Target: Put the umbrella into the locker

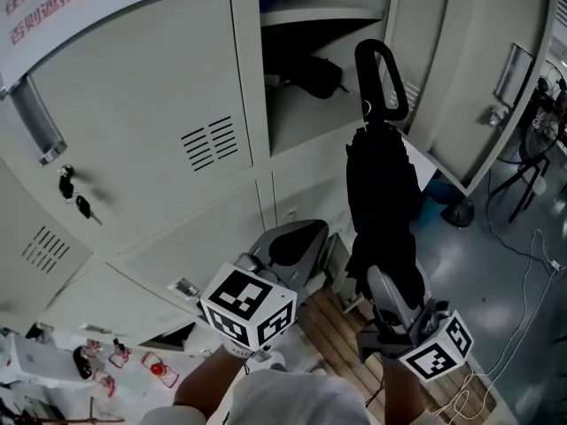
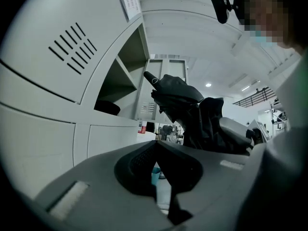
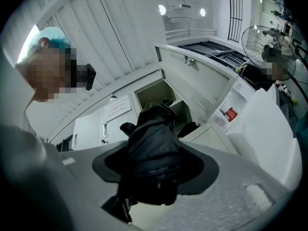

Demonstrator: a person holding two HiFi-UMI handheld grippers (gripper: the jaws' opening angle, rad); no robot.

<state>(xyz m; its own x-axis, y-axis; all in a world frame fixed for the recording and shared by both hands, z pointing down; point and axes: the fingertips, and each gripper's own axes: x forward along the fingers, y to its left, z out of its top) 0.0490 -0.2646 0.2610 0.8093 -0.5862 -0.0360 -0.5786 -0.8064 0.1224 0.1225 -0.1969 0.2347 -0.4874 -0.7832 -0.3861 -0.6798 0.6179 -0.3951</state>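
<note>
While the right tool [image 1: 387, 283] is clenched on the lower part of the black folded umbrella [image 1: 381, 202], the umbrella stands nearly upright in front of the grey locker [image 1: 292, 140]. Its looped handle [image 1: 383, 73] is uppermost, level with the open compartment and just right of that opening. The umbrella is outside the locker. The right gripper view shows both jaws pressed against the bunched dark fabric, which fills the space between them.

To the left of it, the left tool [image 1: 297, 237] is closed with nothing in it. In the left gripper view its two jaw tips meet. It points towards the lower locker doors, near the umbrella but apart from it. The marker cubes of both tools sit near the bottom of the head view, with the person's forearms behind them.

Inside the open compartment a dark bag [image 1: 314, 73] lies on the floor of the space, below a shelf [image 1: 319, 14]. The compartment's door [image 1: 478, 78] swings out to the right. On the closed door at the left a bunch of keys [image 1: 75, 193] hangs from the lock, beneath a sign with red lettering [image 1: 62, 7]. Wooden slats [image 1: 332, 335] lie on the floor at the locker's foot, and a white cable [image 1: 523, 282] trails over the floor on the right.
</note>
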